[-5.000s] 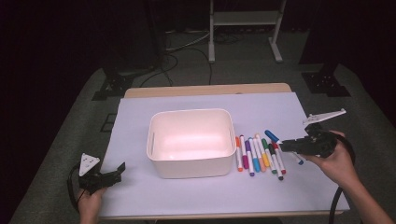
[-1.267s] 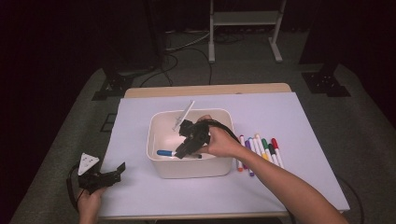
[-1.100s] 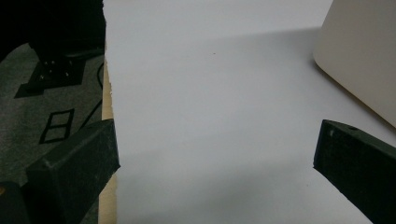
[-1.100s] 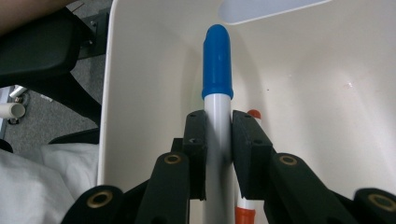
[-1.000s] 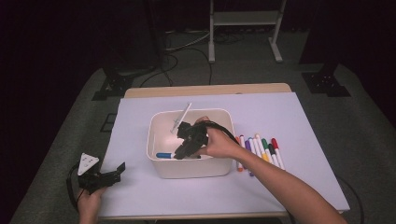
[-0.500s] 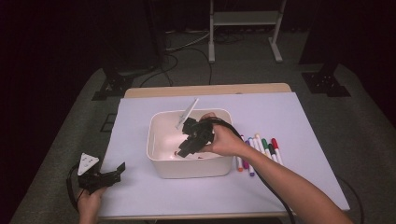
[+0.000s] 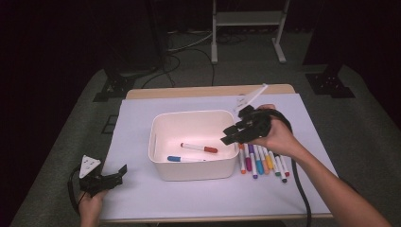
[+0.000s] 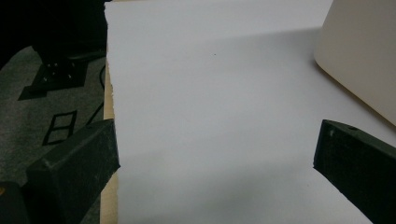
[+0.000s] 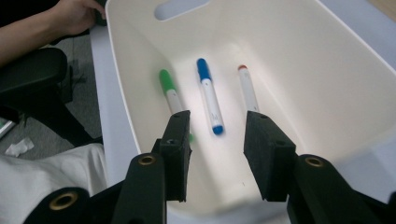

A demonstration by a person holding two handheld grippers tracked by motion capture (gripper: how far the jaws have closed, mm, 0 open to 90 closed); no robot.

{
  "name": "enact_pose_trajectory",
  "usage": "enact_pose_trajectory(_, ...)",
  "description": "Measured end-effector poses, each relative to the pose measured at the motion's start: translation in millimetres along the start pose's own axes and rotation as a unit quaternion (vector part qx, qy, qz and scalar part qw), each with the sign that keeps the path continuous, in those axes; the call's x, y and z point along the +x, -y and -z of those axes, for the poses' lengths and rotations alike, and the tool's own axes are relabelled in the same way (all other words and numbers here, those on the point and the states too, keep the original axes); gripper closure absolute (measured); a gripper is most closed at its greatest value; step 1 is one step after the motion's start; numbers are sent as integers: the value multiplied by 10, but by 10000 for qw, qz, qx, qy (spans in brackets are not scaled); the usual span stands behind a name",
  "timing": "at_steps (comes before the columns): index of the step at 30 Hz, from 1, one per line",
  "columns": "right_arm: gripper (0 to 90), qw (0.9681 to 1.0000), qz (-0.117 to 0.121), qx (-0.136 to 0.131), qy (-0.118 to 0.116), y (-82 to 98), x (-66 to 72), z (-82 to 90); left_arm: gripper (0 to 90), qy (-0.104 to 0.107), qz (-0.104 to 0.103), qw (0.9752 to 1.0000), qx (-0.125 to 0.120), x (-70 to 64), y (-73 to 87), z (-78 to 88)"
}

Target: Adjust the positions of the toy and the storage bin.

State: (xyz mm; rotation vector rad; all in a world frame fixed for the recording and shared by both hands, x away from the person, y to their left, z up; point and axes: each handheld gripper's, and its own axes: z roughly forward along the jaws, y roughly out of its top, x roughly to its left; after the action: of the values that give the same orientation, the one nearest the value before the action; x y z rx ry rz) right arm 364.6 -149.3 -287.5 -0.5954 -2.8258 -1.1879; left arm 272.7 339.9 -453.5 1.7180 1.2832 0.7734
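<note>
A white bin (image 7: 189, 114) stands mid-table. On its floor lie a red-capped marker (image 7: 198, 148) and a blue marker (image 7: 182, 159). The right gripper view looks into the bin (image 9: 303, 56) at a green marker (image 9: 169, 91), the blue marker (image 9: 208, 100) and the red-tipped marker (image 9: 247, 91). My right gripper (image 7: 231, 135) hovers over the bin's right rim. Its jaws have just been opening, and they stand open (image 9: 217, 128) with nothing between them. My left gripper (image 7: 120, 171) rests open at the front left, over bare paper (image 8: 215, 154).
Several coloured markers (image 7: 260, 163) lie in a row on the white sheet (image 7: 302, 189) just right of the bin. The bin's corner (image 8: 359, 56) shows at the right of the left gripper view. The sheet's left edge meets the wooden table (image 8: 108, 200).
My right gripper has come up out of the bin and drawn back to the right, over its right rim, with its jaws parted. The left gripper has stayed put.
</note>
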Motion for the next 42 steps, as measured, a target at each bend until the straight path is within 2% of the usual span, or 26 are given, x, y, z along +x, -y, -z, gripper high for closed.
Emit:
enact_pose_trajectory(3,592,9998,-136,-83,101,139,-50,110,0,-7,-15,10000,5,-3,-1,-1)
enact_pose_trajectory(5,584,9990,-320,-94,282,346,-111,237,0,-19,-18,10000,-16,-6,1,-2)
enact_pose_trajectory(6,584,9990,-320,-94,282,346,-111,237,0,-24,-42,10000,-19,-5,1,0)
enact_pose_trajectory(7,583,9988,-346,-103,323,419,-140,270,0,-19,-36,10000,-23,-8,1,2)
enact_pose_trajectory(8,575,9978,-484,-92,434,583,-198,332,0,-23,-36,10000,-21,-8,2,3)
enact_pose_trajectory(13,568,9945,-855,-104,595,957,-333,398,0,-37,-57,10000,-21,-11,3,5)
enact_pose_trajectory(14,568,9945,-855,-104,595,957,-333,398,0,-37,-57,10000,-21,-11,3,5)
enact_pose_trajectory(15,565,9926,-1037,-108,625,1115,-388,399,0,-39,-55,10000,-18,-11,2,5)
enact_pose_trajectory(16,565,9926,-1037,-108,625,1115,-388,399,0,-39,-55,10000,-18,-11,2,5)
enact_pose_trajectory(19,564,9891,-1283,-82,721,1347,-471,386,0,-38,-59,10000,-14,-11,2,4)
enact_pose_trajectory(20,565,9868,-1425,-76,768,1474,-511,371,0,-42,-67,10000,-18,-12,2,5)
enact_pose_trajectory(22,565,9862,-1463,-51,778,1518,-526,365,0,-40,-68,10000,-20,-13,2,5)
enact_pose_trajectory(24,565,9825,-1624,26,912,1688,-577,336,0,-44,-70,10000,-27,-15,3,4)
enact_pose_trajectory(26,565,9816,-1647,40,970,1724,-589,332,0,-40,-69,10000,-28,-16,3,4)
enact_pose_trajectory(27,570,9789,-1756,40,1045,1815,-626,318,0,-43,-76,10000,-29,-17,3,4)
enact_pose_trajectory(28,570,9789,-1756,40,1045,1815,-626,318,0,-43,-76,10000,-29,-17,3,4)
enact_pose_trajectory(32,583,9722,-1985,57,1245,1958,-691,285,0,-50,-79,10000,-33,-20,3,3)
enact_pose_trajectory(33,588,9690,-2071,80,1345,2011,-724,262,0,-50,-89,9999,-30,-20,3,3)
enact_pose_trajectory(34,588,9690,-2071,80,1345,2011,-724,262,0,-50,-89,9999,-30,-20,3,3)
enact_pose_trajectory(36,595,9656,-2187,86,1406,2059,-761,237,0,-45,-88,9999,-25,-19,3,2)
enact_pose_trajectory(37,595,9656,-2187,86,1406,2059,-761,237,0,-45,-88,9999,-25,-19,3,2)
enact_pose_trajectory(38,603,9624,-2278,96,1476,2092,-783,210,0,-42,-75,10000,-13,-17,2,2)
enact_pose_trajectory(39,604,9608,-2320,116,1513,2105,-791,194,0,-42,-75,10000,-13,-17,2,2)
enact_pose_trajectory(40,604,9608,-2320,116,1513,2105,-791,194,0,-43,-71,10000,-17,-18,2,3)
enact_pose_trajectory(42,612,9574,-2367,171,1645,2126,-803,180,0,-39,-74,10000,-32,-17,3,3)
